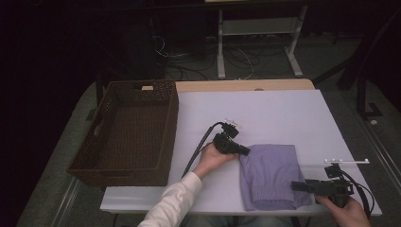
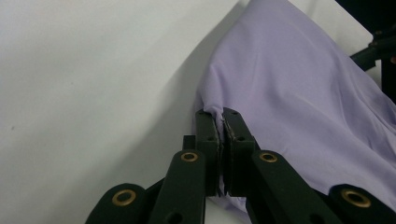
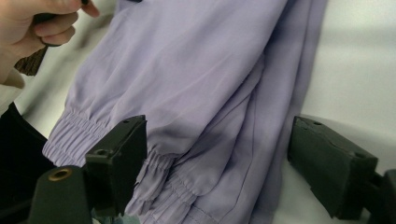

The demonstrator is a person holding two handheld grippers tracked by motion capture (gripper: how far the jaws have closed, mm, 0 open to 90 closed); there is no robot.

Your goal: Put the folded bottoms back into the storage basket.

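Black jaws with brass rivets, trailing cable (image 1: pixel 196 150), white sleeve (image 1: pixel 172 201).

The high view is looking down over the table (image 1: pixel 265 109); both gripper views are sitting close, sharing the purple cloth (image 1: pixel 272 175).

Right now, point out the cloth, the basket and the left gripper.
cloth (image 1: pixel 272 175), high view, middle of the folded top.
basket (image 1: pixel 174 124), high view, right wall.
left gripper (image 2: pixel 222 115), left gripper view, jaw tips pinching the cloth's corner.
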